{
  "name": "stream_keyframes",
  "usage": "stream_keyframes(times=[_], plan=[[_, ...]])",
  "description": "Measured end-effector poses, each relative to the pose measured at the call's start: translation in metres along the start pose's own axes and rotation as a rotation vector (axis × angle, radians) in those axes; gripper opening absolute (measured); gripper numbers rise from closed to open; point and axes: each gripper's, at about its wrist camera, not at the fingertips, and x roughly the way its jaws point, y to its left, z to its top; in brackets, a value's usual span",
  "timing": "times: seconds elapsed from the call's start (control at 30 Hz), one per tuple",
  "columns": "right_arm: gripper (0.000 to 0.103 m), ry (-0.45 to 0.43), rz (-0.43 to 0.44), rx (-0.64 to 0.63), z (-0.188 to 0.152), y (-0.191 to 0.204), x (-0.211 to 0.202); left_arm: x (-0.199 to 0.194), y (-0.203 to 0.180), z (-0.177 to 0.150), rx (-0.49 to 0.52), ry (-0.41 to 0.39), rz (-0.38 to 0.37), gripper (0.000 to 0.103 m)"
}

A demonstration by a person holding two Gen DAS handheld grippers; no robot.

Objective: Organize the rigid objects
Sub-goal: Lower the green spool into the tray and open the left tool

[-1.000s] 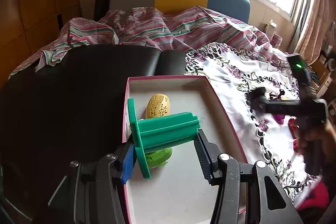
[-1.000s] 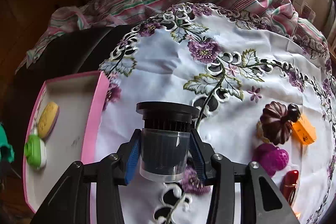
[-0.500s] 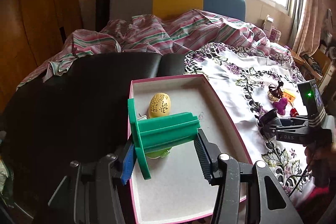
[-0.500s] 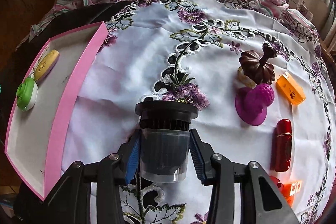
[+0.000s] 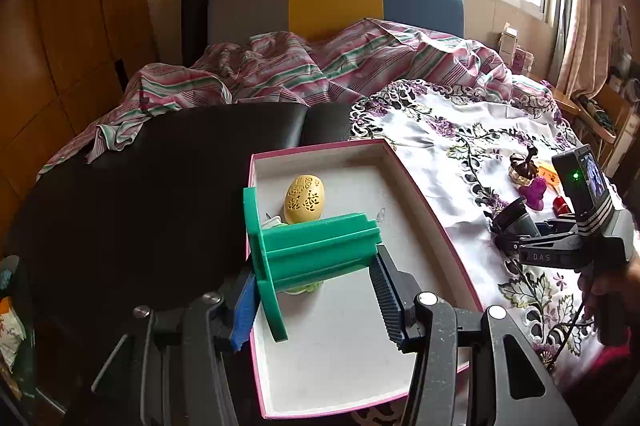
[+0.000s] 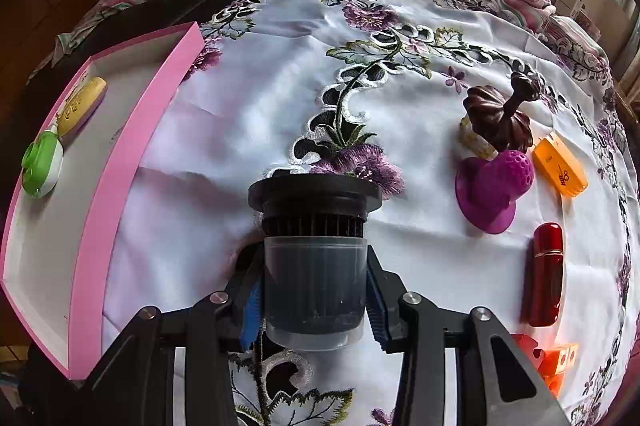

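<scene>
Trouble is most likely at the left tongs [image 5: 316,290]: they hold a green plastic spool [image 5: 312,250] by its ends, one pad on the wide flange and the other on the narrow end, just above the pink box [image 5: 424,206]. The spool's long axis runs across the jaws, roughly level, flange toward the box's left wall. Set down that way, it could come down on the yellow oval case [image 5: 304,198] and the green-and-white gadget [image 6: 42,162] already lying at the box's left side, or roll once let go, since the barrel is round. Tipping it onto the flange, in the free part of the box, looks safer.

To the right of the box, on the flowered cloth [image 6: 280,74], the right tongs [image 6: 316,290] clasp a dark jar [image 6: 316,266] around its clear body. Its long axis points away from the camera, black ribbed cap leading. The smooth wall could slip in a light grip. Farther right of the box lie a brown pumpkin-shaped piece [image 6: 498,118], a purple knob [image 6: 494,186], an orange tag [image 6: 560,166] and a red tube [image 6: 546,274], unsorted.
</scene>
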Motion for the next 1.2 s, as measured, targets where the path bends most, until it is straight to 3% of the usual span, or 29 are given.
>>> stream_keyframes(times=[0.17,0.4,0.6,0.83,1.2], plan=[[0.043,0.001,0.004,0.011,0.001,-0.002,0.000,0.005,0.001,-0.001,-0.001,0.019,-0.004,0.052],[0.043,-0.017,-0.013,0.011,0.001,-0.003,-0.005,0.030,0.022,0.006,-0.139,0.112,-0.150,0.052],[0.043,-0.046,-0.016,0.017,0.004,-0.006,-0.013,0.053,0.008,0.033,-0.119,0.092,-0.192,0.052],[0.043,-0.060,-0.015,0.036,0.010,-0.012,-0.017,0.109,-0.017,0.064,-0.058,0.113,-0.172,0.052],[0.043,-0.063,-0.001,0.053,0.013,-0.015,-0.016,0.184,-0.025,0.082,-0.013,0.185,-0.101,0.053]])
